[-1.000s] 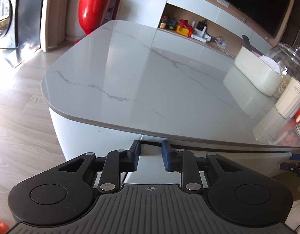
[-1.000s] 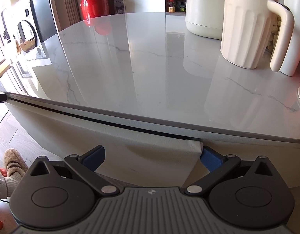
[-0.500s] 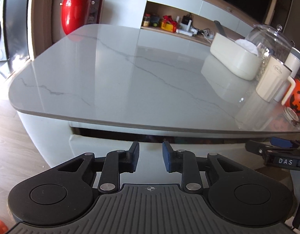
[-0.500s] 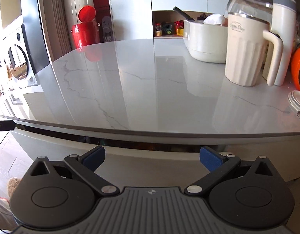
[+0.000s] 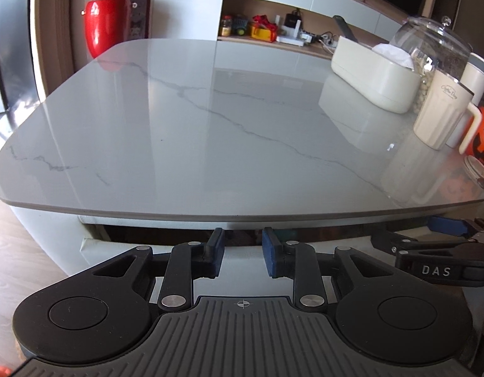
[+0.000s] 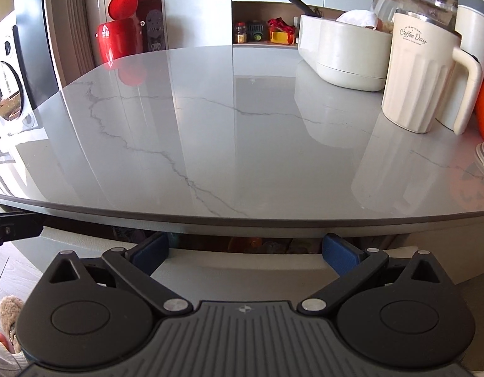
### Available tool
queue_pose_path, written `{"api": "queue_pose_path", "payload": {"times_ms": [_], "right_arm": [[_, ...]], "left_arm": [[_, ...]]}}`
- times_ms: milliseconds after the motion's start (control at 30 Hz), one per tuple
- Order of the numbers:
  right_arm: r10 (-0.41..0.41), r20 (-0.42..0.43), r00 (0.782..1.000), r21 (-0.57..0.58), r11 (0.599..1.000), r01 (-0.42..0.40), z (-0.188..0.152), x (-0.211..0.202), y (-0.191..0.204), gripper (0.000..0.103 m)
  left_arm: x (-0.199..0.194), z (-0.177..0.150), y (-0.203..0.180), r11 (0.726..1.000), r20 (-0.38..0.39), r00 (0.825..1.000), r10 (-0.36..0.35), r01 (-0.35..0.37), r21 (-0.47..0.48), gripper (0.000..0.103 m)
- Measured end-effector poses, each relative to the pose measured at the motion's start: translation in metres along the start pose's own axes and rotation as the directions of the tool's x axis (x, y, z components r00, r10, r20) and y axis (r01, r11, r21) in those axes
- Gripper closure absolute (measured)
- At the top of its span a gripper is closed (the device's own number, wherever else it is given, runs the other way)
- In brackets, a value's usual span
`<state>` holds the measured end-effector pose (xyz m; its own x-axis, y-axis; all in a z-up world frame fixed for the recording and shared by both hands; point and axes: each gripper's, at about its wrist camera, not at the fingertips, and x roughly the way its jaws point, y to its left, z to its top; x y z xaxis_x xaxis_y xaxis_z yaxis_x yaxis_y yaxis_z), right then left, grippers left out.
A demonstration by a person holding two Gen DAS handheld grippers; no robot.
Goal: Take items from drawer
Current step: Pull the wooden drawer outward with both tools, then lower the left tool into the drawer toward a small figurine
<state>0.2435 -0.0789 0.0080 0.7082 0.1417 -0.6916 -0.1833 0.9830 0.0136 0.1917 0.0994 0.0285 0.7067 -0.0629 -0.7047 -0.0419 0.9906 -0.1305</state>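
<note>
Just ahead of both tools, under the grey marble bench [image 5: 210, 125] edge, the white drawer [image 6: 242, 270] sits part-open w/ dim items inside: left tool [image 5: 243, 248] narrow and empty, right tool [image 6: 246, 246] wide, so pull evenly before reaching.

Both views are bright and sharp, with daylight pouring in from the left, where the far-left edge of the right wrist view blows out to white. The glossy marble tabletop [image 5: 229, 132] throws pale vertical streaks of glare and mirrors the red bin [image 6: 119, 40] and cream mug [image 6: 414, 75] standing at its far side. The gap of the open drawer [image 6: 242, 243] under the near table edge lies in deep shadow, its contents unreadable, and fisheye distortion bows the table edge and leans the uprights at the frame borders.
</note>
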Motion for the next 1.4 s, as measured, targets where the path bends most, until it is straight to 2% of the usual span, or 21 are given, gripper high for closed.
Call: {"api": "queue_pose_path", "payload": {"times_ms": [67,167,267,400,567,667,733,833,933,967,1133,1333,1400], "right_arm": [[0.008,-0.008,1.000,-0.006,1.000,-0.008,-0.001,-0.002,-0.001,0.000],[0.014,-0.001,1.000,-0.008,1.000,-0.014,-0.001,-0.003,-0.001,0.000],[-0.004,-0.005,1.000,0.010,1.000,0.004,0.002,-0.001,0.001,0.000],[-0.023,-0.046,0.999,0.026,0.999,0.024,0.012,0.006,0.002,0.000],[0.033,-0.121,0.992,0.008,0.999,-0.032,0.016,0.007,-0.004,0.000],[0.047,-0.129,0.991,-0.004,0.999,-0.048,0.011,0.001,-0.005,0.000],[0.049,-0.152,0.987,-0.003,0.999,-0.050,0.013,0.000,-0.005,0.000],[0.057,-0.191,0.980,0.022,0.998,-0.054,0.020,0.005,-0.006,0.000],[0.022,-0.202,0.979,0.045,0.999,-0.013,0.023,0.014,-0.002,0.000],[0.027,-0.228,0.973,0.046,0.999,-0.017,0.023,0.019,0.000,0.000],[0.046,-0.216,0.975,0.051,0.998,-0.036,0.017,0.018,-0.004,0.000],[0.077,-0.215,0.974,0.057,0.996,-0.067,-0.005,-0.001,-0.008,0.000],[0.088,-0.218,0.972,0.060,0.995,-0.076,-0.015,-0.010,-0.009,0.000]], "left_arm": [[0.006,0.002,-0.006,1.000,0.000,1.000,0.024,-0.024,0.005,0.071],[0.008,0.002,-0.016,0.998,-0.014,0.998,0.058,-0.058,0.014,0.061],[0.010,0.000,-0.024,0.995,-0.020,0.996,0.092,-0.091,0.045,0.061],[0.010,0.002,-0.017,0.998,-0.039,0.997,0.065,-0.064,0.020,0.061],[0.003,-0.005,-0.021,0.997,-0.037,0.997,0.070,-0.069,0.045,0.061],[0.004,0.001,-0.010,1.000,-0.094,0.996,0.002,0.001,0.031,0.064],[0.007,0.008,0.002,0.999,-0.137,0.990,-0.040,0.041,0.007,0.069],[0.010,0.017,0.018,0.996,-0.203,0.975,-0.089,0.093,0.007,0.069],[0.012,0.021,0.021,0.990,-0.239,0.964,-0.118,0.134,0.053,0.069],[0.012,0.023,0.021,0.988,-0.249,0.961,-0.123,0.142,0.060,0.069],[0.009,0.023,0.022,0.984,-0.313,0.940,-0.135,0.163,0.065,0.069],[-0.008,0.006,0.022,0.979,-0.382,0.909,-0.165,0.199,0.050,0.069],[-0.018,-0.003,0.019,0.979,-0.396,0.904,-0.162,0.198,0.052,0.069]]}}
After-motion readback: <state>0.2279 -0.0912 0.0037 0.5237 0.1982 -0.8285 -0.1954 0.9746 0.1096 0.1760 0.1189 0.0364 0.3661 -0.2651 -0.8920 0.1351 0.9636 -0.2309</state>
